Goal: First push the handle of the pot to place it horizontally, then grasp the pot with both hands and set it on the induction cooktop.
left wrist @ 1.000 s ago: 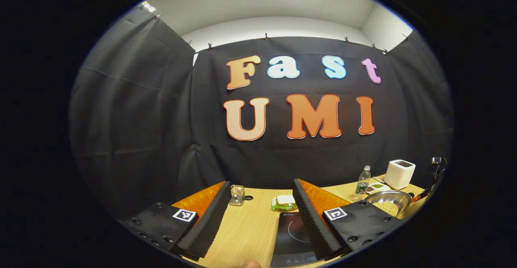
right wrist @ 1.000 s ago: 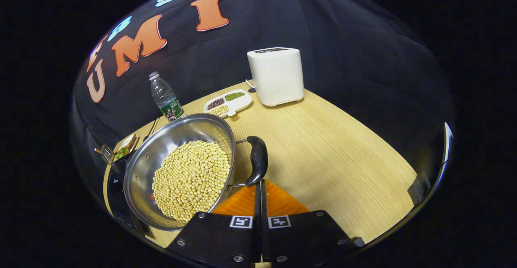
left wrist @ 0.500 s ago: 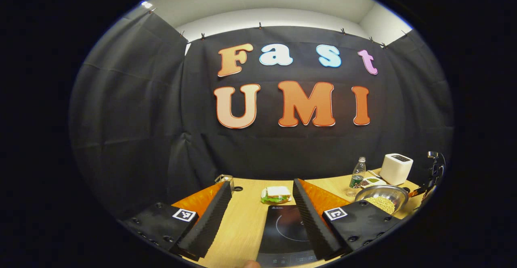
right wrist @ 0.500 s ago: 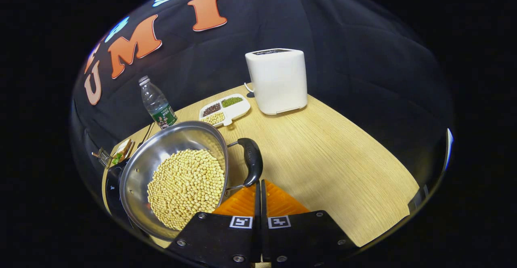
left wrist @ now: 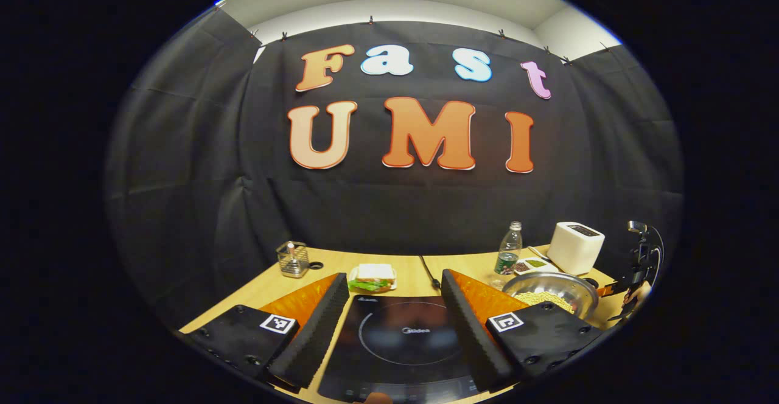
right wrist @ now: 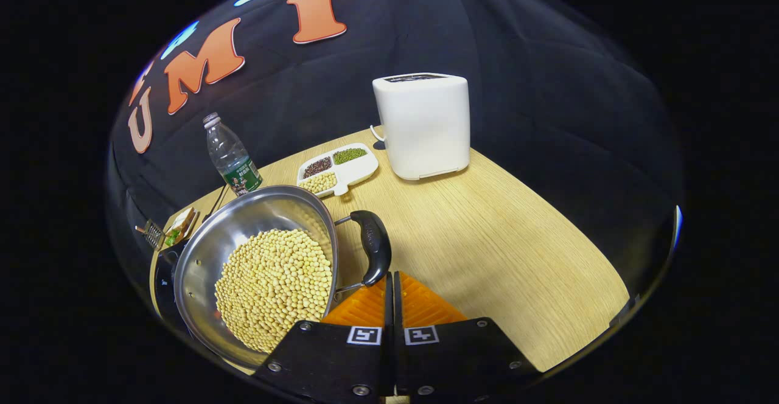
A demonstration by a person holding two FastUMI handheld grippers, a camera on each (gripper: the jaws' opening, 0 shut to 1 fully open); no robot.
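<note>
A steel pot (right wrist: 255, 270) full of pale soybeans sits on the wooden table, part of it over the black induction cooktop (right wrist: 159, 279). Its black loop handle (right wrist: 372, 250) sticks out on the side facing my right gripper (right wrist: 389, 275). That gripper is shut with nothing between its fingers, and its tips sit against the handle's near end. My left gripper (left wrist: 394, 277) is open above the cooktop (left wrist: 401, 343), which lies between its fingers. From there the pot (left wrist: 551, 291) is off to the right, with the right gripper (left wrist: 636, 267) beyond it.
A white appliance (right wrist: 423, 127), a divided dish of beans (right wrist: 336, 170) and a water bottle (right wrist: 231, 157) stand behind the pot. A sandwich (left wrist: 372, 276), a wire holder (left wrist: 293, 259) and the cooktop's cable (left wrist: 429, 273) lie at the table's back.
The left gripper has swung so that the cooktop now lies squarely between its open fingers. The right gripper stayed shut at the handle, and the pot sits slightly lower and further left in its view.
</note>
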